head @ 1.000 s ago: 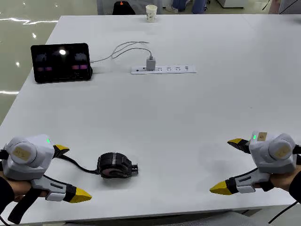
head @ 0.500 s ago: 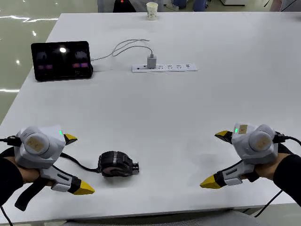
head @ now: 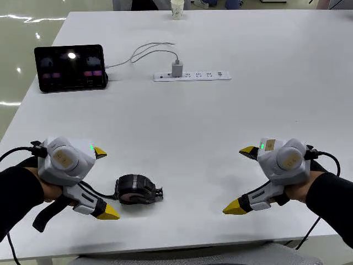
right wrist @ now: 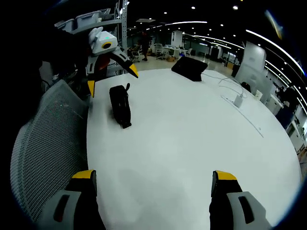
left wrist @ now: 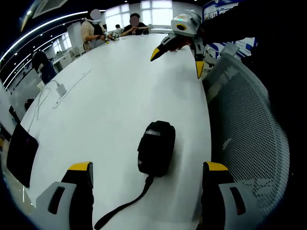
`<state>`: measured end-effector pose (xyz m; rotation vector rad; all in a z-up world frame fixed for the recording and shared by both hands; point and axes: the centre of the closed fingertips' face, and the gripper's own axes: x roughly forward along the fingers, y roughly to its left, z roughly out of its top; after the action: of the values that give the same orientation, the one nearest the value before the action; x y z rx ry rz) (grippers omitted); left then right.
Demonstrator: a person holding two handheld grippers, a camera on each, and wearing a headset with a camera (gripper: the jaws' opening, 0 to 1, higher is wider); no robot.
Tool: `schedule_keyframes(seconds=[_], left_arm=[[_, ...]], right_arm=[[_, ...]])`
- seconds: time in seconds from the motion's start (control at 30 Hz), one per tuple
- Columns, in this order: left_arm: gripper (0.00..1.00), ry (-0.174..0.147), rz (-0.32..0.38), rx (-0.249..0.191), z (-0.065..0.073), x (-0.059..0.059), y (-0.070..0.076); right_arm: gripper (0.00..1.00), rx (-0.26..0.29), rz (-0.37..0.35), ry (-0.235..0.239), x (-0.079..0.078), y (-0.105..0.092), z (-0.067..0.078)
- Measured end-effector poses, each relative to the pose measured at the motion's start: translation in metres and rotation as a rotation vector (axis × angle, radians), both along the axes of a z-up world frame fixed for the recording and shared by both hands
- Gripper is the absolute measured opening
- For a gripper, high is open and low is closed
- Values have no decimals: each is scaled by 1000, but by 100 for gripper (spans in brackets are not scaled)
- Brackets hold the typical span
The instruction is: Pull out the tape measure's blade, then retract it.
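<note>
Tape measure (head: 135, 190) lies on the table (head: 220, 127) straight ahead of my left gripper (head: 106, 182), just beyond its spread jaws, long axis along my reach, blade end facing away. My right gripper (head: 237, 179), jaws likewise apart, sits well off; left is nearer.
</note>
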<state>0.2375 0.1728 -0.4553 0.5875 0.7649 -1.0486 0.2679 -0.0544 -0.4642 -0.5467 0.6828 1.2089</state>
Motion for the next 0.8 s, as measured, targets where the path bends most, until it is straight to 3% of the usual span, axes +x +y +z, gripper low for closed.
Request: schedule_keyframes(seconds=[0.13,0.27,0.3,0.37,0.5,0.63,0.8], left_arm=[[88,-8,-26,17,-5,1,-5],[83,-12,-55,34,-9,0,-10],[82,-17,-60,49,-10,1,-10],[79,-27,-57,67,-12,4,-9],[74,-16,-73,55,-15,6,-13],[69,-26,-93,61,-17,10,-19],[63,-24,-113,61,-17,11,-24]], right_arm=[[99,-12,36,-7,-2,12,-2],[99,3,60,-7,-2,24,-2],[99,36,85,-14,-4,32,2],[99,27,96,-24,-2,34,1],[99,26,134,-18,-4,43,1],[99,28,166,-26,-3,51,-2],[99,25,173,3,-4,58,-7]])
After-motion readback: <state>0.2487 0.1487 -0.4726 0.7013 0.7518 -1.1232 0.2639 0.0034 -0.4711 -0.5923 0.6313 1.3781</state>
